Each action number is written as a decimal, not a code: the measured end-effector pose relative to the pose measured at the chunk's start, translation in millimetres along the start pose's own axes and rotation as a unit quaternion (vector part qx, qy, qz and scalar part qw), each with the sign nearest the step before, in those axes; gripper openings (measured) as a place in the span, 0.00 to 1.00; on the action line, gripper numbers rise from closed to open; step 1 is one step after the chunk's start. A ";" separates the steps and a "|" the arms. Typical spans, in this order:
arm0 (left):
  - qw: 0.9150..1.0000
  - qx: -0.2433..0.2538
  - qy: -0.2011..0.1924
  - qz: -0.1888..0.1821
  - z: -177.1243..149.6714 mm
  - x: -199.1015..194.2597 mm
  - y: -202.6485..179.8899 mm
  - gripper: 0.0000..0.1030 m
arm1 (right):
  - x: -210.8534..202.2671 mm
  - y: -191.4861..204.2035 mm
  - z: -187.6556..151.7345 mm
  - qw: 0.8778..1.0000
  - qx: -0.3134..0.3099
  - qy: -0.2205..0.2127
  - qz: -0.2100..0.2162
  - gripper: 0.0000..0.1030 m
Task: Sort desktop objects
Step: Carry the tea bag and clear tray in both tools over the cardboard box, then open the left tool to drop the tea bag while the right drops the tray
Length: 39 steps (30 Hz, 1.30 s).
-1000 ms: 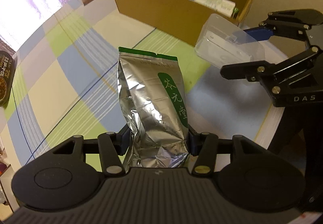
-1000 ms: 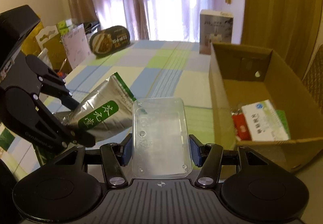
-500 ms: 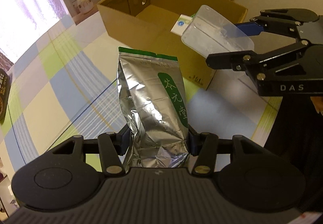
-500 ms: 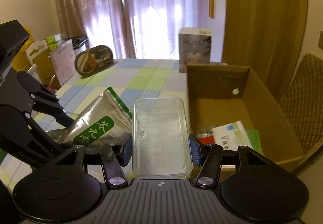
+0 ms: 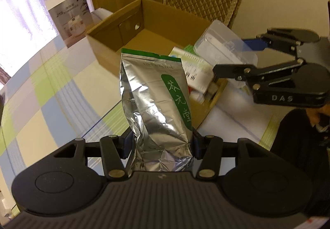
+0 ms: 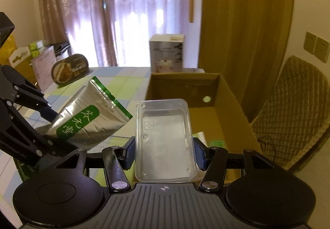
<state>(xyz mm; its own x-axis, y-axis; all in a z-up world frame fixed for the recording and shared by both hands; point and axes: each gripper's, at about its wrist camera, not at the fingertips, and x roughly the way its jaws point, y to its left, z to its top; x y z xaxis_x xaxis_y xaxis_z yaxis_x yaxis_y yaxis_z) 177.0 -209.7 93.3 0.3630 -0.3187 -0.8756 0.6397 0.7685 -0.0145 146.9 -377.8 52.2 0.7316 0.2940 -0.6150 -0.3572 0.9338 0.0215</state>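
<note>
My left gripper (image 5: 159, 143) is shut on a silver foil tea bag (image 5: 156, 105) with a green label, held in the air near the cardboard box (image 5: 115, 51). The same tea bag (image 6: 88, 123) shows at the left of the right wrist view. My right gripper (image 6: 164, 152) is shut on a clear plastic container (image 6: 164, 140), held over the near end of the cardboard box (image 6: 231, 103). From the left wrist view the clear container (image 5: 224, 49) hovers above the box's right part, with the right gripper (image 5: 237, 64) clamped on it. A white and green packet (image 5: 191, 64) lies inside the box.
A checked tablecloth (image 5: 47, 101) covers the table. A grey product carton (image 6: 167, 53) stands behind the box, and a dark oval tin (image 6: 69, 69) leans at the far left. A quilted chair (image 6: 292, 109) sits right of the box. A person's dark sleeve (image 5: 297, 146) is at the right.
Both grippers have risen and moved toward the box with their loads. The clear container now hangs over the box's interior, and the tea bag is nearer the box's near wall.
</note>
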 end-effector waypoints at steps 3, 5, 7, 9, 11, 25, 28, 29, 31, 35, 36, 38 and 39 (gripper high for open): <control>1.000 -0.019 -0.007 -0.012 15.1 6.3 -2.3 0.47 | 1.6 -14.4 0.5 1.000 0.007 0.002 -0.006 0.52; 0.999 -0.031 -0.012 -0.023 25.4 11.7 -4.6 0.47 | 2.7 -22.7 1.2 1.000 0.010 0.002 -0.009 0.52; 0.998 -0.043 -0.016 -0.030 35.8 17.5 -5.5 0.47 | 5.0 -32.4 3.3 1.000 0.011 0.002 -0.013 0.52; 0.997 -0.062 -0.020 -0.041 46.4 23.3 -5.0 0.47 | 8.6 -42.7 5.2 1.000 0.015 0.002 -0.016 0.52; 0.995 -0.087 -0.026 -0.049 56.5 29.2 -3.2 0.47 | 12.5 -54.0 6.9 1.000 0.018 0.003 -0.019 0.52; 0.979 -0.188 -0.050 -0.064 96.0 86.7 7.2 0.47 | 40.2 -105.9 4.0 0.998 0.045 0.016 -0.030 0.52; 0.974 -0.208 -0.059 -0.062 95.2 94.3 10.8 0.49 | 45.1 -109.6 1.9 0.998 0.048 0.020 -0.030 0.52; 0.973 -0.215 -0.063 -0.060 94.7 95.6 12.3 0.54 | 46.6 -110.4 2.0 0.998 0.049 0.020 -0.030 0.52; 0.971 -0.224 -0.073 -0.044 91.8 94.3 15.6 0.62 | 48.1 -111.3 1.9 0.998 0.050 0.020 -0.028 0.52; 0.972 -0.216 -0.086 -0.030 84.5 84.2 20.0 0.62 | 52.3 -110.5 3.5 0.998 0.049 0.020 -0.024 0.52; 0.972 -0.213 -0.090 -0.030 81.8 80.4 21.0 0.64 | 53.9 -110.0 4.3 0.998 0.049 0.020 -0.023 0.52; 0.973 -0.208 -0.100 -0.024 75.8 72.1 21.9 0.68 | 56.8 -108.5 5.9 0.998 0.049 0.021 -0.020 0.52; 0.973 -0.204 -0.104 -0.022 73.0 68.1 22.1 0.69 | 58.1 -107.3 6.8 0.998 0.049 0.021 -0.018 0.52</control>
<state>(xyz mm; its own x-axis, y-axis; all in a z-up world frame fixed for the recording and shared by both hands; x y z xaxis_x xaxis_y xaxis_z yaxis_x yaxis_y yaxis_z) 265.3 -254.9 68.6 0.4986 -0.4291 -0.7532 0.3516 0.8943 -0.2768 231.7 -459.5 19.5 0.7172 0.2527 -0.6494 -0.2711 0.9597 0.0741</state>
